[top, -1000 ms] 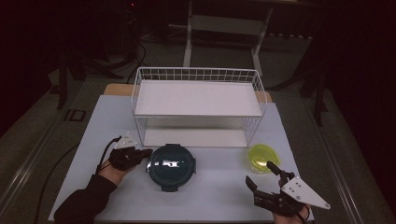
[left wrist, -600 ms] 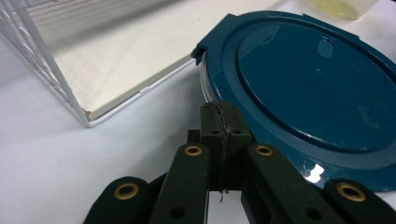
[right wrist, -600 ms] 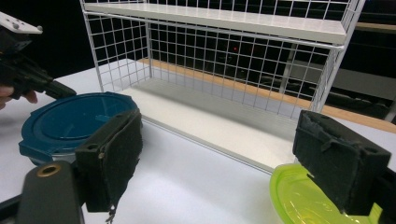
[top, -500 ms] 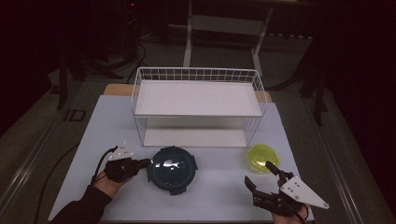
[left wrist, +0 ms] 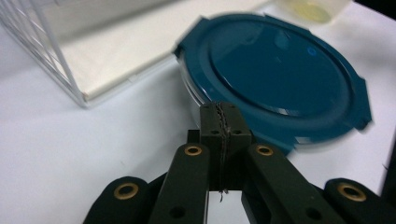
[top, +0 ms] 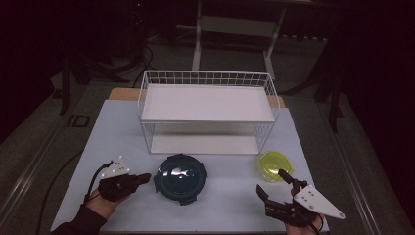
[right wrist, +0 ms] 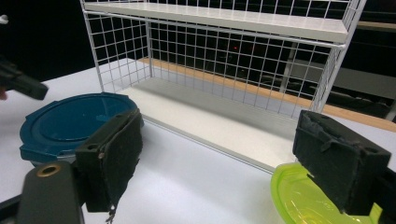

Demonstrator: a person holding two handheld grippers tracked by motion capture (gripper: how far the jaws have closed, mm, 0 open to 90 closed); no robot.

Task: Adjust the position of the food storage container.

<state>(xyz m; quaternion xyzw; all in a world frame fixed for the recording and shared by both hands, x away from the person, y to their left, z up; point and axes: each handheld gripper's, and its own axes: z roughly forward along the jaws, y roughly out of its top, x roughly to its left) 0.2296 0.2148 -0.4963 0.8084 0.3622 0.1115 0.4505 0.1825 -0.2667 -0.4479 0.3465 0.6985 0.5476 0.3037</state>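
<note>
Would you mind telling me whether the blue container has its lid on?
Lid on: the blue container wears its lid flat, tabs overhanging the rim all round.

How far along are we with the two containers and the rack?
Nothing looks done yet: both shelves of the white wire rack look bare. In hand: the left tongs, shut, sit beside the round dark-blue lidded container, gripping nothing. The right tongs stand open near the small yellow-green container. Left, probably: grasping each container and shelving it.
</note>
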